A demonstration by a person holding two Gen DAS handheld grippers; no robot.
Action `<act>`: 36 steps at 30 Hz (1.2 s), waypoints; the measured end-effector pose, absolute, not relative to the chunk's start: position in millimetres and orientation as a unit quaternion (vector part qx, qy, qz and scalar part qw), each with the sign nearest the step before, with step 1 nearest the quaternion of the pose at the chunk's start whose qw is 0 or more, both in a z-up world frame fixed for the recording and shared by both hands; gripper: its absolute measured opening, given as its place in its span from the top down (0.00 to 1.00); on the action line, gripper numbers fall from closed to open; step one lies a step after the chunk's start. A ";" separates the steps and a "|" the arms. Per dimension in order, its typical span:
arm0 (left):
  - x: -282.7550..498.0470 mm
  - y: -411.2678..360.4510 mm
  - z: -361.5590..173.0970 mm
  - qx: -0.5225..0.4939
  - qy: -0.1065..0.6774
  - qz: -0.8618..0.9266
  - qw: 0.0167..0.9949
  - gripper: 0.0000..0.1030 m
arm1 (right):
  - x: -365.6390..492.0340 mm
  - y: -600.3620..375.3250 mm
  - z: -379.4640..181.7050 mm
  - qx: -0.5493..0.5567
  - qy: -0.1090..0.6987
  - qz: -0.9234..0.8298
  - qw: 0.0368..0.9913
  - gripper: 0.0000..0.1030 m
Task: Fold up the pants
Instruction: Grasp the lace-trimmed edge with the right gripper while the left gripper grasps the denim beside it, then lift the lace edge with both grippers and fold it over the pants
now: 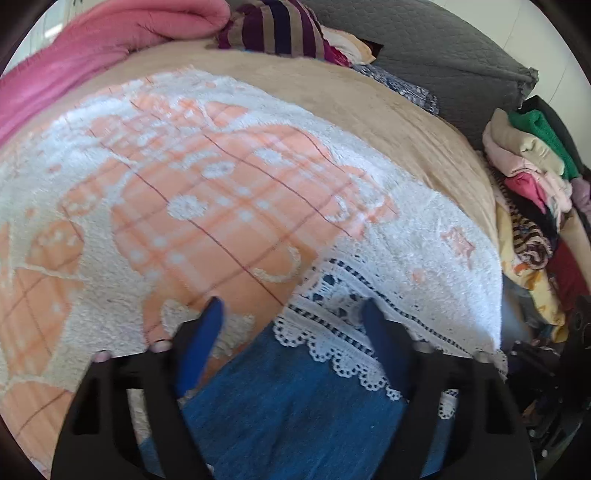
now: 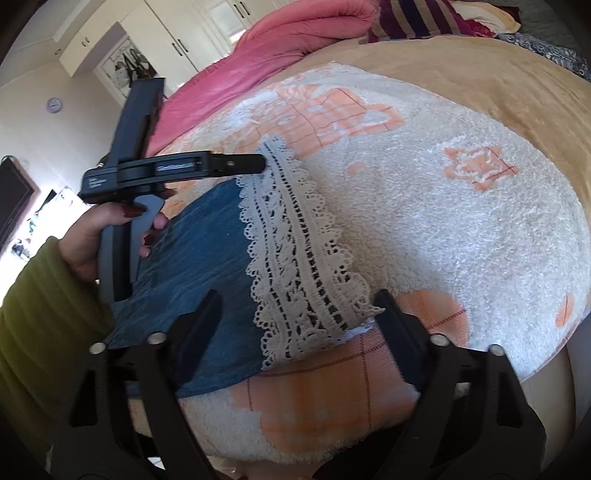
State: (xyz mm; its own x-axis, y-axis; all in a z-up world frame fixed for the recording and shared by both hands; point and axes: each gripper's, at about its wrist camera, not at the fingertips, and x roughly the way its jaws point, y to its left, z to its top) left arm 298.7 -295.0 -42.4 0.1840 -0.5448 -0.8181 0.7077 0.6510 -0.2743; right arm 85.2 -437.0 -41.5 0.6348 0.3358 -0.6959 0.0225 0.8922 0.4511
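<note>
Denim pants (image 2: 207, 266) with lace hem (image 2: 295, 258) lie on the fleece blanket (image 2: 461, 229).
Left tongs (image 1: 291, 310) and right tongs (image 2: 295, 299) both gape apart over the hem.

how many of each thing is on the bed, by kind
denim pants with lace hem: 1
white-and-orange fleece blanket: 1
pink blanket: 1
striped cushion: 1
total: 4
</note>
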 end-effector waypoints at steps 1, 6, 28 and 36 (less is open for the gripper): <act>297.9 -295.9 -44.1 0.086 0.494 -0.415 0.760 0.49 | 86.5 -436.0 -42.3 0.213 0.420 0.093 0.877 0.41; 294.2 -298.8 -48.7 0.092 0.491 -0.432 0.751 0.54 | 92.4 -435.0 -44.4 0.216 0.423 0.093 0.875 0.41; 276.3 -268.8 -16.8 0.057 0.446 -0.436 0.779 0.86 | 102.6 -413.6 -33.4 0.219 0.363 0.220 0.879 0.81; 251.7 -188.5 26.7 0.014 0.406 -0.420 0.811 0.86 | 91.8 -361.4 -14.9 0.185 0.311 0.334 0.871 0.82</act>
State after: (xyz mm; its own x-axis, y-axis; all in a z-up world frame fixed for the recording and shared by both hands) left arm 251.7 -188.5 26.7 0.3172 -0.6700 -0.6712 0.6935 0.6466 -0.3177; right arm 91.8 -361.4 -14.9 0.5838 0.6959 -0.4181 -0.4665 0.7090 0.5288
